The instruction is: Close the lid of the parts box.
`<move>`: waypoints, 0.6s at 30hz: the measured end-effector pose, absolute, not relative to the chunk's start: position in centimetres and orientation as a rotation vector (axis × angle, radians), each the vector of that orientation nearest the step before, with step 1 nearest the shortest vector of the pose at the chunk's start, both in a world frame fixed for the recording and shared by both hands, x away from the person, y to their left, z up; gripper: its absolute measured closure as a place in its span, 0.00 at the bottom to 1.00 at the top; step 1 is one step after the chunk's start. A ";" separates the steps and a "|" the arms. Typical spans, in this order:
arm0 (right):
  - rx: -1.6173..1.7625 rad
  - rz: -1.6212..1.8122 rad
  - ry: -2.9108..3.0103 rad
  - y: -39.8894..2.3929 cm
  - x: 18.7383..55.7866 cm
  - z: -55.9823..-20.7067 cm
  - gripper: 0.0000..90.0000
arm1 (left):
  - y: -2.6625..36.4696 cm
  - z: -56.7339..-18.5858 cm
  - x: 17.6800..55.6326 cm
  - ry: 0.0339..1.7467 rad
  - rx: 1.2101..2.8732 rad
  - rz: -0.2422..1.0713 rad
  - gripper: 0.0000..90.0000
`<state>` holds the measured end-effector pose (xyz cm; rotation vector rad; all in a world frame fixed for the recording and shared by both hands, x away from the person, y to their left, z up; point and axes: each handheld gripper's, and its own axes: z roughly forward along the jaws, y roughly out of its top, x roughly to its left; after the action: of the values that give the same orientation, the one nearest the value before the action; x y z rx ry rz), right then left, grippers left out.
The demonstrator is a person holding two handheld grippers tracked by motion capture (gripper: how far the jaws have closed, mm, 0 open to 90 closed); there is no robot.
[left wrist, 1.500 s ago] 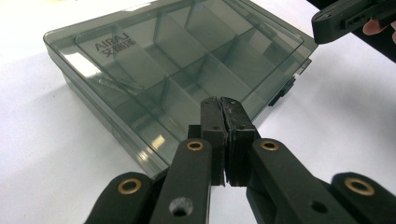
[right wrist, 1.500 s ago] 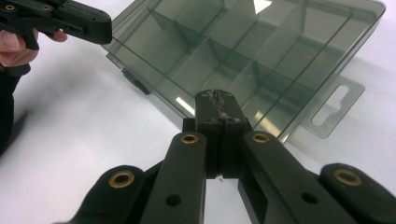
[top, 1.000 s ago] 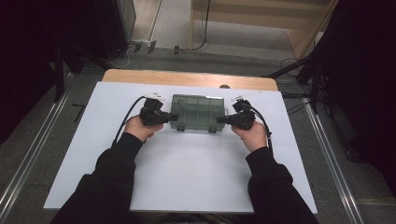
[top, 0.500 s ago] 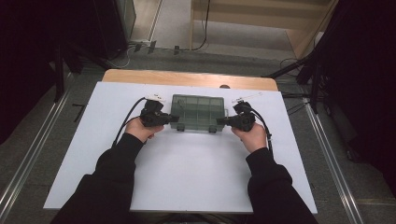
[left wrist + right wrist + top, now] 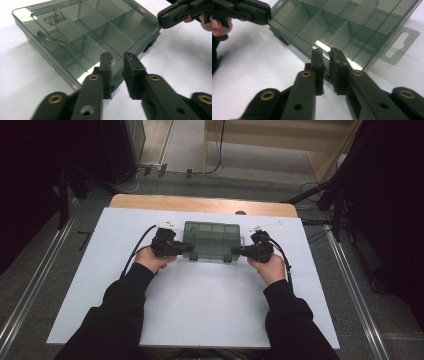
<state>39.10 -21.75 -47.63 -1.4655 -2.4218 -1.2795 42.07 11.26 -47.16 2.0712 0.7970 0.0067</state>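
Observation:
A clear grey-green compartment box with its lid closed lies flat on the white table. My left gripper is at its near left corner and my right gripper at its near right corner. In the left gripper view my left gripper has just been opening; its jaws straddle the box corner with a visible gap. My right gripper has also just been opening, more narrowly, and the box edge sits between its jaws. The compartments look empty.
The white table sheet spreads wide around the box, with a wooden strip along its far edge. The box has a hang tab on one side. Metal rails and cables lie on the floor beyond.

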 end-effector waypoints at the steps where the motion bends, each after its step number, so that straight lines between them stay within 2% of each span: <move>1: -1.459 -1.278 -2.429 -21.7 39.1 -47.6 0.88 | 11.2 -47.1 42.0 0.800 2.076 0.000 0.80; 5: -1.439 -1.274 -2.445 -21.3 38.8 -47.4 0.77 | 11.2 -46.8 41.9 0.808 2.076 -0.047 0.71; 9: -1.416 -1.303 -2.458 -20.9 38.4 -47.2 0.59 | 11.3 -46.3 41.3 0.796 2.063 -0.075 0.63; 13: -1.375 -1.300 -2.483 -20.5 37.7 -46.9 0.51 | 11.3 -46.1 40.8 0.788 2.064 -0.082 0.50; 18: -1.347 -1.319 -2.479 -20.2 37.0 -46.8 0.43 | 11.6 -45.9 40.0 0.767 2.066 -0.090 0.45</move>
<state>37.00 -20.25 -46.81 -1.3467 -2.4790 -1.3190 40.03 11.59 -45.90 2.0662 0.7671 -0.0896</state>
